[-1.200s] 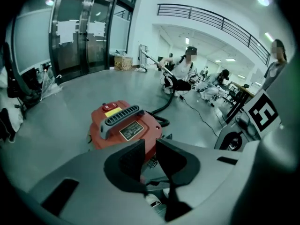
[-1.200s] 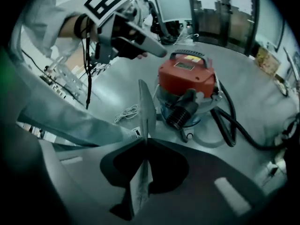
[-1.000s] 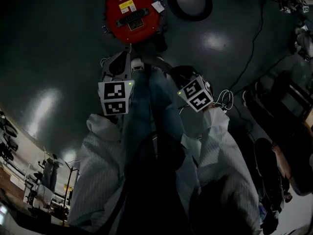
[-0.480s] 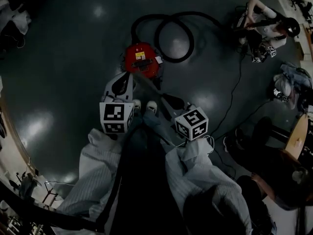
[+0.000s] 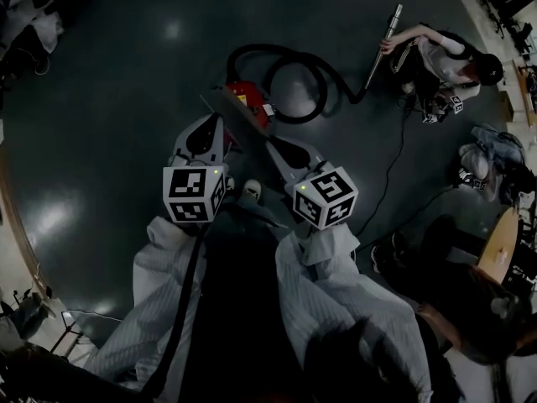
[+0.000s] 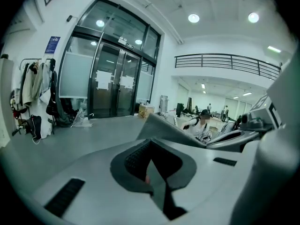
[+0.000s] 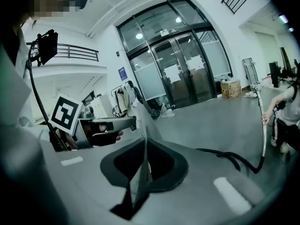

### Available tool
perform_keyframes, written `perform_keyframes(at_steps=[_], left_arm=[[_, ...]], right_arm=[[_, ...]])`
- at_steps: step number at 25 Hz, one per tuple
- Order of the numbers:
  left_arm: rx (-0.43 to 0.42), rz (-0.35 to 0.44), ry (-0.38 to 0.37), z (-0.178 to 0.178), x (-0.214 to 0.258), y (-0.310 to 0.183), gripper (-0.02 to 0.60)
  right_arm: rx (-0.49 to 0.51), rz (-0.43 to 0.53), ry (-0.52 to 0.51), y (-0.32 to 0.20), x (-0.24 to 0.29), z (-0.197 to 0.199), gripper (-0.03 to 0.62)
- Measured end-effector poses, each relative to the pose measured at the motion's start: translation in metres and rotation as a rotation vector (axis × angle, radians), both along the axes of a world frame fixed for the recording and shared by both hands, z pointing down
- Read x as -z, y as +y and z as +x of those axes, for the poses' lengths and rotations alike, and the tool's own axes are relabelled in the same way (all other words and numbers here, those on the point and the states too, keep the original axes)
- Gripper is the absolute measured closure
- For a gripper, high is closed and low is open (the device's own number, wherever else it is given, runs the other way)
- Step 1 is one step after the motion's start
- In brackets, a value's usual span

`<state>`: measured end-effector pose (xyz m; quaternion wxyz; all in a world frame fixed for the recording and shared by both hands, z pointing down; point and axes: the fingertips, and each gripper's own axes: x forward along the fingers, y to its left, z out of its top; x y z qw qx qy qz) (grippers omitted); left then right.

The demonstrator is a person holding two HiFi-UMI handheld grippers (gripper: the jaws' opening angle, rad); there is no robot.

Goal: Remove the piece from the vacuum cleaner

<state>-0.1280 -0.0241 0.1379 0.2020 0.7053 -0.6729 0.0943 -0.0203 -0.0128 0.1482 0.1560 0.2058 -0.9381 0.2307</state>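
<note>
The red vacuum cleaner point(image 5: 250, 99) stands on the dark floor, its black hose point(image 5: 294, 65) looped behind it. A thin flat grey piece point(image 5: 237, 122) hangs above it, held between both grippers. My left gripper point(image 5: 208, 124) is shut on the piece's left end, where the sheet point(image 6: 164, 128) runs out from the pads. My right gripper point(image 5: 281, 151) grips the other end, its jaws closing on the sheet's edge point(image 7: 140, 172), which stands pinched between the pads. The left gripper point(image 7: 103, 125) also shows in the right gripper view.
A person point(image 5: 440, 57) sits on the floor at the far right holding the metal wand point(image 5: 382, 44) on the hose's end. A cable point(image 5: 394, 166) trails across the floor. Glass doors point(image 6: 112, 83) and a coat rack point(image 6: 37, 97) stand beyond. Another person crouches at the lower right.
The view has drawn back from the vacuum cleaner, which now looks smaller and farther off. Both grippers have come up and away from it with the grey piece between them.
</note>
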Motion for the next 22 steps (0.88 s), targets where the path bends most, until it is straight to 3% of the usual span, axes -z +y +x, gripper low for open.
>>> perform_keyframes(at_steps=[11,22], left_arm=[[-0.027,0.031,-0.043,0.01,0.02,-0.01,0.577],[-0.024,0.031,-0.036,0.012,0.018,-0.002,0.577]], right_arm=[[0.033,0.008,-0.026,-0.002,0.017,-0.004,0.576],[0.051,0.023,-0.026,0.004,0.02,-0.006,0.575]])
